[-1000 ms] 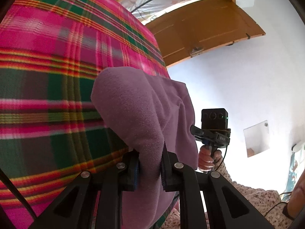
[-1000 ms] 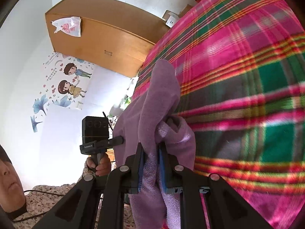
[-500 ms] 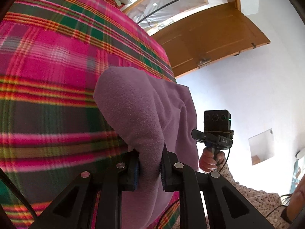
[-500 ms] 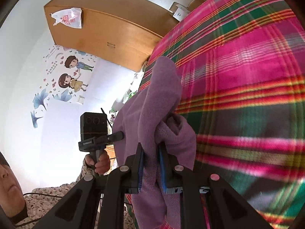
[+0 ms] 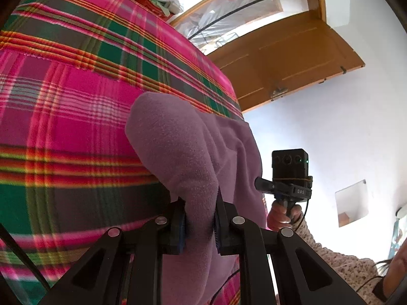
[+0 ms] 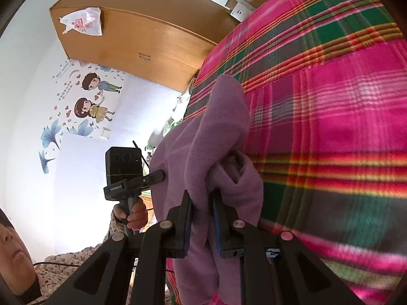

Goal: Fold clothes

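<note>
A: From the left wrist, what's that claw doing?
B: The left gripper (image 5: 199,219) is clamped on the purple fleece garment (image 5: 178,150), held above the plaid blanket (image 5: 63,106).
A: And the right wrist?
B: The right gripper (image 6: 202,222) pinches the same fleece (image 6: 216,132).

One purple fleece garment (image 5: 183,152), one plaid blanket (image 5: 63,127), two claws (image 5: 199,225) (image 6: 202,225)

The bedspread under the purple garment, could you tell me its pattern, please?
The bedspread is pink, green and red plaid, clearest in the left wrist view.
</note>
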A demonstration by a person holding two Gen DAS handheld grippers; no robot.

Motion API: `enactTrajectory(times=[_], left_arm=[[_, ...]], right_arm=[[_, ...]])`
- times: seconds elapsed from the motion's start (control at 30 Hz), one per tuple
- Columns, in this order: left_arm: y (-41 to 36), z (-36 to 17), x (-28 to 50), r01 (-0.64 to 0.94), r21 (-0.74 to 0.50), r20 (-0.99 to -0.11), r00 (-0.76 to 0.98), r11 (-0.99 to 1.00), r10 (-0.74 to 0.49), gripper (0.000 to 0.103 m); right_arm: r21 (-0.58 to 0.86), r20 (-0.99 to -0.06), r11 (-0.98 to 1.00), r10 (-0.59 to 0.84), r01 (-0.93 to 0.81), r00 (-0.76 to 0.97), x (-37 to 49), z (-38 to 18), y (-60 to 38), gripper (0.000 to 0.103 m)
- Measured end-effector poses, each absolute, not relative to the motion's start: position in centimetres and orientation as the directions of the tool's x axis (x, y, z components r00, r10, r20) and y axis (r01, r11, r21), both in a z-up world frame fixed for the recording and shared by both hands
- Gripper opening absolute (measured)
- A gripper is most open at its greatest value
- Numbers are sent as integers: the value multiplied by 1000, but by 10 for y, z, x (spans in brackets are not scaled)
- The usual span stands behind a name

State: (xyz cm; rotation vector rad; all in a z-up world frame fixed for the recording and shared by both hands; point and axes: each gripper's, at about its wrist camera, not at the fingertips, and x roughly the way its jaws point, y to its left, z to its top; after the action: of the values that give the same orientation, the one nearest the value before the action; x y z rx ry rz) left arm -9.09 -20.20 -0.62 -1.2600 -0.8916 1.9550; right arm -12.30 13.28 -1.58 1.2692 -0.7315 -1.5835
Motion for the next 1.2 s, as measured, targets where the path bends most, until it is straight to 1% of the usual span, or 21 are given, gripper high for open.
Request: enactTrajectory(times=[0.37, 0.87, 1.03, 1.2], left_arm=[[-200, -5, -84, -129, -809, -495, -376, -573, 783, 17], [-208, -5, -93, -106, -809, -496, -405, -578, 768, 17], [-212, -13, -87, -65, -824, -491, -411, -562, 768, 17], [-209, -16, -82, -43, -828, -496, -411, -560, 765, 18]], right_arm=[[877, -389, -373, -921, 302, -8, -127, -6, 117, 15], [900, -354, -344, -935, 267, -13, -114, -22, 125, 15], [915, -336, -333, -941, 230, -26, -111, -30, 134, 16], [905, -365, -365, -930, 220, -43, -106, -37, 145, 16]])
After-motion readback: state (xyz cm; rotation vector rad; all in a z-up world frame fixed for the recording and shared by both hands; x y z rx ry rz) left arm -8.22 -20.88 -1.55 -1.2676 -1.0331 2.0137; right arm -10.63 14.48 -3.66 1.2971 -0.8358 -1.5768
